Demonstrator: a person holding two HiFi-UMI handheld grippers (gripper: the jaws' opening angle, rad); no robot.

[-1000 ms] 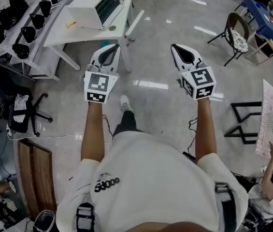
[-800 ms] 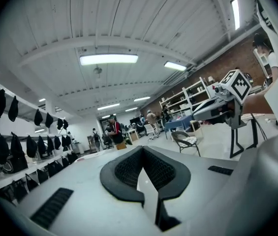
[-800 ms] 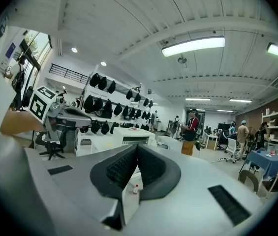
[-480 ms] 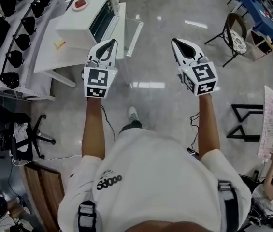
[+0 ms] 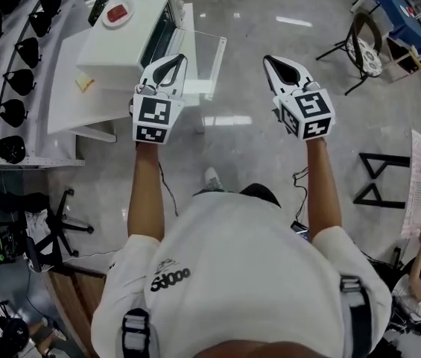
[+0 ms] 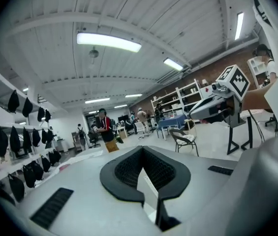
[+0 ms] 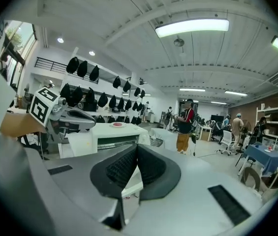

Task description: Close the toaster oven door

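The shiny floor point(image 5: 247, 125) spreads under us, and at our upper left stands a white table point(image 5: 61, 103). On it sits the toaster oven point(image 5: 124, 36), its glass door point(image 5: 209, 54) dropped open and lying flat. Our left gripper point(image 5: 171, 60) hovers just beside that door, jaws pressed together with nothing between them. Our right gripper point(image 5: 273, 62) hangs over the floor, well apart from the oven — likewise pressed together and empty. A small red disc point(image 5: 115, 13) rests on the oven's top.

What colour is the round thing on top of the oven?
The round thing is red, clearest in the head view.
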